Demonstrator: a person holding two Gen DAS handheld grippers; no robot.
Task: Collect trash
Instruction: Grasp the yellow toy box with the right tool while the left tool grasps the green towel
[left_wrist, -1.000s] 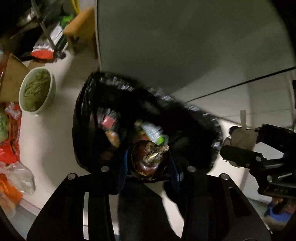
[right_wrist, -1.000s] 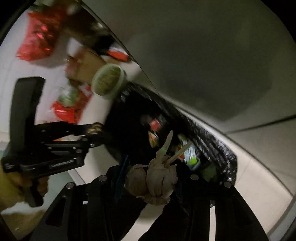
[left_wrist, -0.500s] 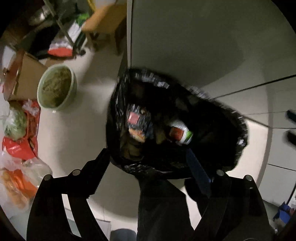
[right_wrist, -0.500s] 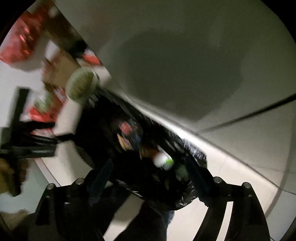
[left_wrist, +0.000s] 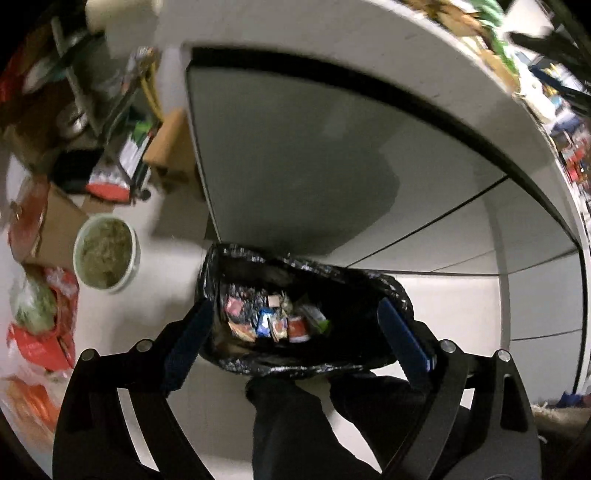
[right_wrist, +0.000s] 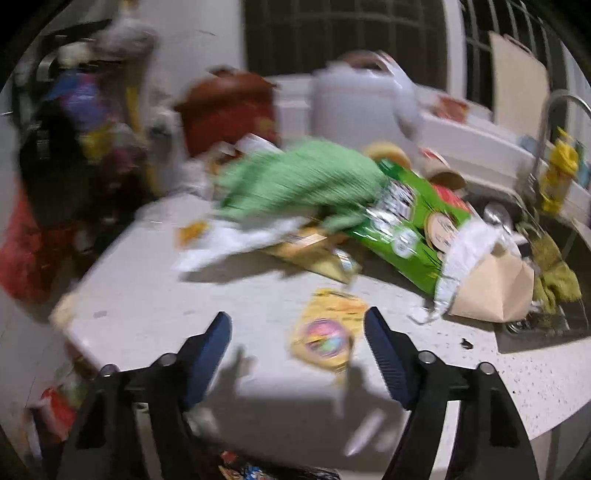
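Note:
A black trash bag (left_wrist: 388, 295) stands open on the floor below me, with several wrappers and a can (left_wrist: 297, 328) inside. My left gripper (left_wrist: 295, 332) hangs above it, open and empty. My right gripper (right_wrist: 297, 332) is open and empty above the white countertop (right_wrist: 147, 306). A yellow wrapper (right_wrist: 328, 332) lies flat between its fingers. Behind it lie a green snack bag (right_wrist: 410, 221), a green cloth (right_wrist: 299, 177), a tan wrapper (right_wrist: 317, 254) and a brown paper bag (right_wrist: 495, 288).
A grey cabinet front (left_wrist: 295, 158) rises behind the bag. A green bowl (left_wrist: 106, 253), a cardboard box (left_wrist: 55, 225) and red bags (left_wrist: 37, 347) sit on the floor at left. A sink (right_wrist: 554, 258) with a faucet (right_wrist: 546, 122), a red pot (right_wrist: 229, 107) and a white appliance (right_wrist: 358, 99) crowd the counter.
Both grippers have opened and dropped their scraps into the bag. The left one has lifted higher above it. The right one has swung up from the bag to the countertop.

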